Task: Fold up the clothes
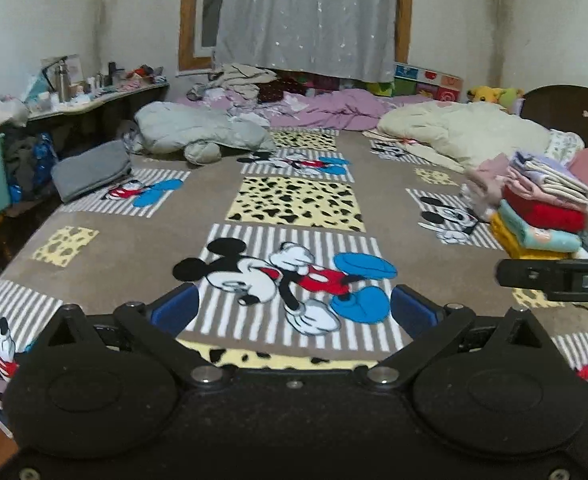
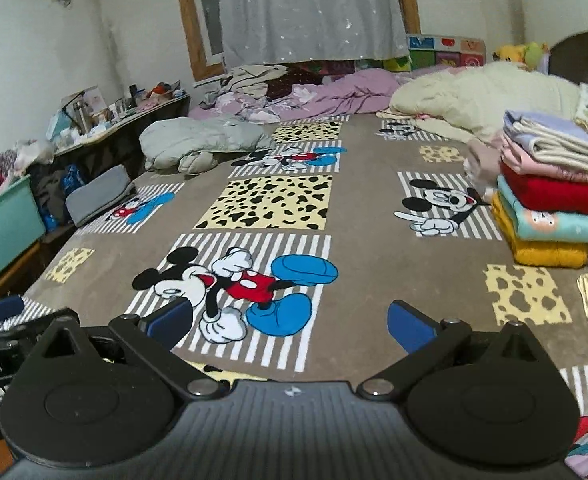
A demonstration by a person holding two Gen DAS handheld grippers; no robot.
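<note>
A stack of folded clothes (image 1: 542, 216) (image 2: 550, 200) stands at the right of the bed: yellow at the bottom, then teal, red, pink and cream. My left gripper (image 1: 292, 308) hovers open over the cartoon-mouse blanket (image 1: 134, 248), nothing between its blue pads. My right gripper (image 2: 290, 322) is likewise open and empty above the same blanket (image 2: 374, 248). Part of the right gripper (image 1: 554, 280) shows at the right edge of the left wrist view. A grey folded garment (image 1: 92, 170) (image 2: 100, 196) lies at the bed's left edge.
A grey-green puffy jacket (image 1: 198, 132) (image 2: 198, 140), a cream duvet (image 1: 462, 128) and a purple quilt (image 1: 326, 108) lie at the far end under a curtained window. A cluttered side table (image 1: 94, 96) and a teal bin (image 2: 6, 224) stand left of the bed.
</note>
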